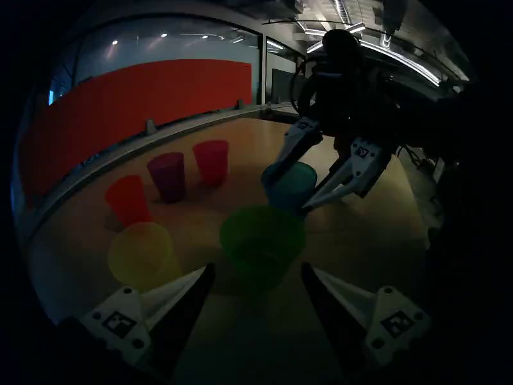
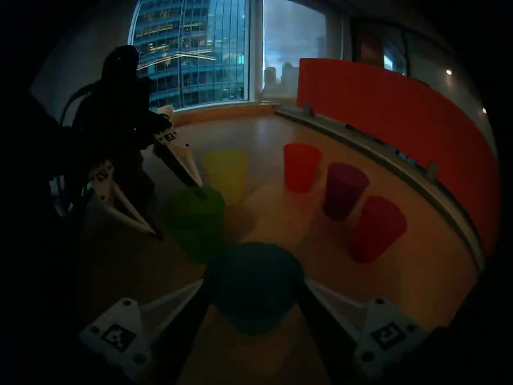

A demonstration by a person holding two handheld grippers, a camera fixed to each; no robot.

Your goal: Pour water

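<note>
Straddling the green cup [image 1: 263, 240] on the table [image 1: 365, 240] with left gripper [image 1: 256, 274] fingers spread, hugging the blue cup [image 2: 253, 282] with the right gripper [image 2: 253, 290] — cannot tell whether clamped — risking a tip and spill if squeezed off-centre

We're in a dim room: a wooden tabletop [image 1: 385, 237] with a raised rail [image 1: 192, 125] along its far edge, a red panel [image 1: 128, 102] behind that, and a glass wall [image 1: 167, 38] above the panel. Ceiling light strips [image 1: 397, 58] are lit overhead. In the right gripper view we see a tall window [image 2: 282, 45] facing a glass high-rise [image 2: 186, 51] under a cloudy sky.
</note>
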